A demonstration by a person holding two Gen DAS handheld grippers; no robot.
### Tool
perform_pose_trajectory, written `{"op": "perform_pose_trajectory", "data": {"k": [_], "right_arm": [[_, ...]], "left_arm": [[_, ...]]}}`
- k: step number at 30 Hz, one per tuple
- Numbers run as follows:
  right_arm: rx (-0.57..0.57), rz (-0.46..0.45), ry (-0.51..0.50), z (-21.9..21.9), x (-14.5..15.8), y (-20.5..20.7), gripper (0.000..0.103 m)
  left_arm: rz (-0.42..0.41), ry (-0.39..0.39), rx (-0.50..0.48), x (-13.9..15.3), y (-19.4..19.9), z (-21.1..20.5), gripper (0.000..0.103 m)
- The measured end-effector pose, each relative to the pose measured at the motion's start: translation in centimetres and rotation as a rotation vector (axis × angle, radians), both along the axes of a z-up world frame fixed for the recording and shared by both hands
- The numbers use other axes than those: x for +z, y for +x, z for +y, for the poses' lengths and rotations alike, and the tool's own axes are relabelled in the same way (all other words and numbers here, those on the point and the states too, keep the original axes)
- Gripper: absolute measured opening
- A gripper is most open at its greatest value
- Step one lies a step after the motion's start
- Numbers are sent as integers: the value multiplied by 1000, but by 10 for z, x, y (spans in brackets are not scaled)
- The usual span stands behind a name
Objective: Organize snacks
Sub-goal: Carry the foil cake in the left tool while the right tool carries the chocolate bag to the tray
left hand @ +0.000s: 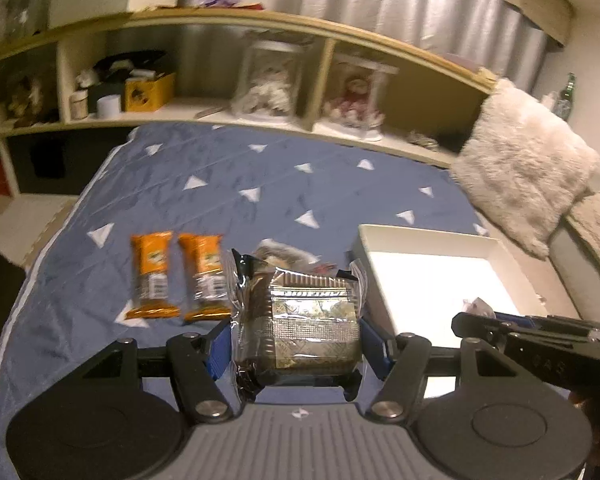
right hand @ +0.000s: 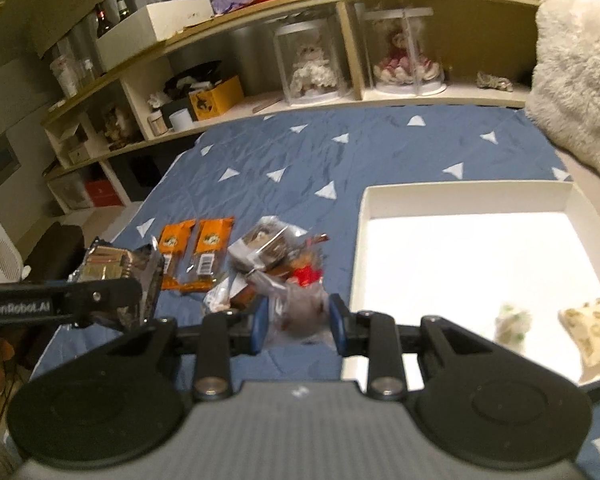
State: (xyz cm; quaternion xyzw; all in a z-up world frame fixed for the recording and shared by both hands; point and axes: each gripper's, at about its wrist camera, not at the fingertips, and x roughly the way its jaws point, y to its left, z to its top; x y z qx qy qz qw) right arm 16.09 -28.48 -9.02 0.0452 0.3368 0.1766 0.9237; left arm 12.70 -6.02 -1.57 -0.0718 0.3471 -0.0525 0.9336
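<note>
Evidently both grippers are loaded at once so that two snacks travel to the box in one trip. The left gripper (left hand: 296,340) is clenched on a clear-wrapped tray of dark biscuits with a silver patterned label (left hand: 300,320); its blue pads press the packet's two short sides, which keeps the broad face level and the wrapper from crumpling. In the right wrist view that same packet (right hand: 116,276) hangs at the left, clear of the bedspread. The right gripper (right hand: 298,320) is closed on a small, blurred, greyish crinkly-wrapped sweet (right hand: 300,310), too smeared to name further, pinched between narrow-set pads because it is so slight.

Ahead to the right lies the shallow white cardboard box (right hand: 364,216), open-topped on the blue quilted bedspread with white triangles (right hand: 300,160). It already holds a pale green-flecked wrapped sweet (right hand: 510,320) and a cream packet with tan rings (right hand: 592,332) in its near right corner, presumably grouped there to leave the rest free.

Left of the box, two orange-wrapped bars (right hand: 196,252) lie side by side, and a loose heap of mixed wrappers, silver, brown and red (right hand: 276,256), sits between bars and box, awaiting sorting. Judging by this, the task is at an early stage; most snacks remain outside.
</note>
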Motion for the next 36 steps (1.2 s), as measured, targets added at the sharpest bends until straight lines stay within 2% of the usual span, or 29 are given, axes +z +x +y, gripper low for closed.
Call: {"op": "perform_pose_trajectory", "data": {"k": [7, 13, 20, 23, 29, 36], "right_arm": [[-65, -21, -35, -37, 9, -11, 37], [-118, -30, -44, -75, 15, -18, 37], [-174, -29, -65, -114, 19, -22, 37], [-197, -21, -76, -126, 18, -20, 37], [-227, 35, -28, -147, 6, -8, 37], [-222, 163, 72, -141, -25, 22, 37]], "left_arm": [[-18, -18, -65, 7, 2, -42, 66], [-1, -61, -116, 5, 11, -81, 66], [60, -102, -156, -11, 31, -121, 66], [97, -93, -174, -24, 41, -134, 66], [178, -86, -173, -53, 60, -142, 66], [239, -138, -151, -79, 80, -135, 66]]}}
